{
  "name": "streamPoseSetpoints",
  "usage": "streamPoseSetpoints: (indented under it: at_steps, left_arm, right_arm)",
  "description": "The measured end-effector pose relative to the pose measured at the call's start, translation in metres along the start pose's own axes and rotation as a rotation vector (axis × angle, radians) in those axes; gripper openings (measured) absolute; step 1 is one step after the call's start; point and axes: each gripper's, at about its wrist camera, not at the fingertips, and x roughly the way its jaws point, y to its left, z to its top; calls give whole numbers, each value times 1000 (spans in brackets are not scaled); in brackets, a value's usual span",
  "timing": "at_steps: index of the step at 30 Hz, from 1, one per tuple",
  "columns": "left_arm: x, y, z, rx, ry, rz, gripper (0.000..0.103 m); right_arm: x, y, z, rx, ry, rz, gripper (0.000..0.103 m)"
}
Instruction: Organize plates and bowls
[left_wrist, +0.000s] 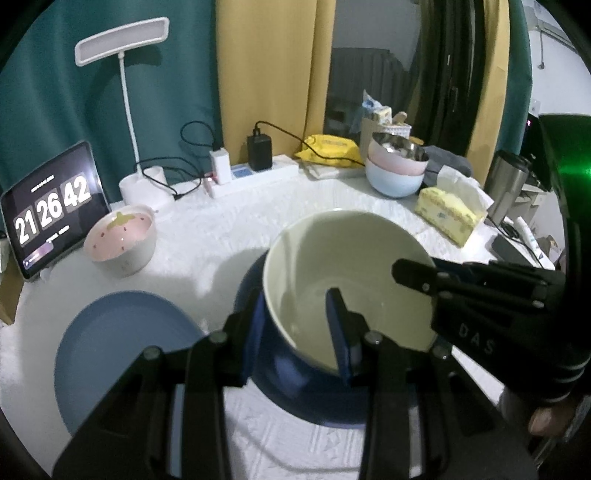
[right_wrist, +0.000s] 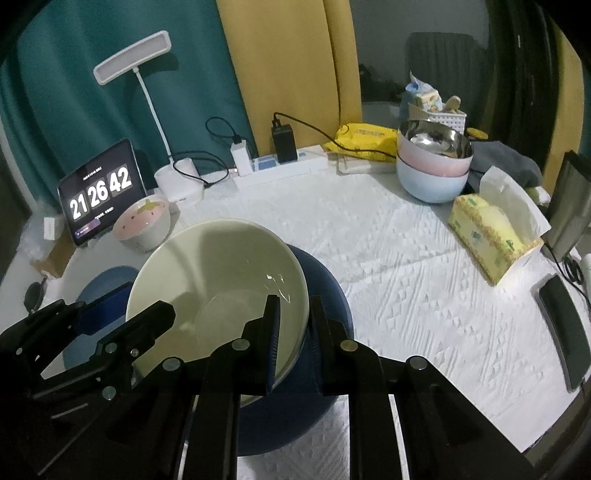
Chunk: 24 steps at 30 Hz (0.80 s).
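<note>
A large cream bowl (left_wrist: 332, 258) (right_wrist: 214, 266) sits over a dark blue plate (left_wrist: 295, 391) (right_wrist: 328, 291); whether they touch I cannot tell. My left gripper (left_wrist: 295, 332) is shut on the bowl's near-left rim, one pad inside and one outside. My right gripper (right_wrist: 295, 332) is shut on the bowl's right rim in the same way. Its fingers (left_wrist: 424, 277) reach over the rim in the left wrist view. A light blue plate (left_wrist: 122, 354) (right_wrist: 107, 280) lies flat to the left.
A pink strawberry bowl (left_wrist: 122, 240) (right_wrist: 142, 221) stands at the back left by a tablet clock (left_wrist: 51, 210). Stacked pink and blue bowls with a steel one (left_wrist: 397, 170) (right_wrist: 432, 166) stand at the back right, near a tissue box (right_wrist: 491, 236). A phone (right_wrist: 565, 332) lies right.
</note>
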Motion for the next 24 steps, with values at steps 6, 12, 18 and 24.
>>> streamPoseSetpoints:
  at_steps: [6, 12, 18, 24]
  left_arm:
    - [9, 2, -4, -3, 27, 3, 35]
    - [3, -14, -3, 60, -23, 1, 30]
    - [7, -7, -4, 43, 1, -5, 30]
    - [3, -1, -3, 31, -7, -9, 33]
  right_arm:
    - [9, -2, -4, 3, 24, -6, 17]
    - [4, 8, -1, -37, -6, -4, 10]
    - [6, 12, 1, -46, 7, 3, 10]
    - [8, 13, 2, -39, 10, 0, 11]
